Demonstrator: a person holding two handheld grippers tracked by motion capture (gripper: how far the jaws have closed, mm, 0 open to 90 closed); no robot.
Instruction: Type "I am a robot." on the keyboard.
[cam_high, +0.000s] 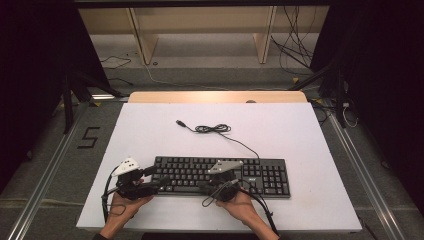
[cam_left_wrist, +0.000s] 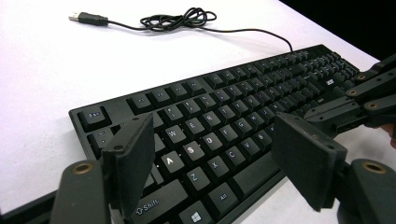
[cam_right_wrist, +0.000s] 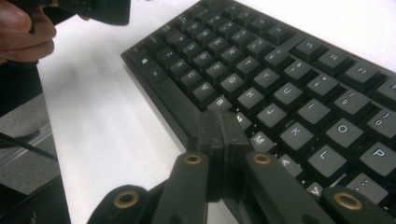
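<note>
A black keyboard lies near the front of the white table top; its cable runs back to a coiled bundle and a USB plug. My left gripper is at the keyboard's left end. In the left gripper view, this gripper stands open above the keyboard's left letter keys, nothing between its jaws. My right gripper is at the front edge, pointing left. Seen from its own camera, the right gripper is shut and empty, tips over the space bar of the keyboard near the B and N keys; contact cannot be told.
A wooden strip borders the table's far edge. Metal rails run along both sides, with grey floor and loose cables beyond. A hand holding the left gripper shows at the top left of the right gripper view.
</note>
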